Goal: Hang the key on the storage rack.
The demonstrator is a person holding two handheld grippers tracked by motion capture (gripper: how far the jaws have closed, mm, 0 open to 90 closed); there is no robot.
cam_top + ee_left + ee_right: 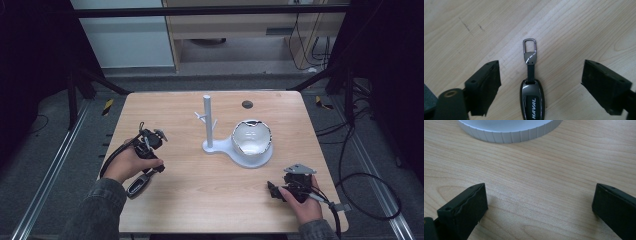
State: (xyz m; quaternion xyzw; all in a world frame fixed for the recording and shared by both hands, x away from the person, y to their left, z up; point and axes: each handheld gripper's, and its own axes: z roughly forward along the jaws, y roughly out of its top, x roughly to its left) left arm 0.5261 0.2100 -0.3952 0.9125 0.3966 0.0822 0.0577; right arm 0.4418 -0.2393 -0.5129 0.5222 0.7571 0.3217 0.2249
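Observation:
A dark glossy car key fob [532, 102] marked HAVAL lies flat on the wooden table [579, 30]. Its strap and metal clasp [529, 46] point away from the camera. My left gripper [541, 72] hangs over it, open, with a jaw on each side of the fob and neither pad touching it. From above, the fob [138, 185] lies just below the left gripper [150, 165] near the table's left edge. My right gripper [274, 189] rests low at the front right, open with bare wood between its jaws [539, 207].
A white stand [207, 120] with a post and short pegs rises mid-table; its round base holds a shiny bowl [252, 137]. The base's ribbed rim [509, 132] lies just ahead of the right gripper. A dark round hole [247, 104] sits near the far edge.

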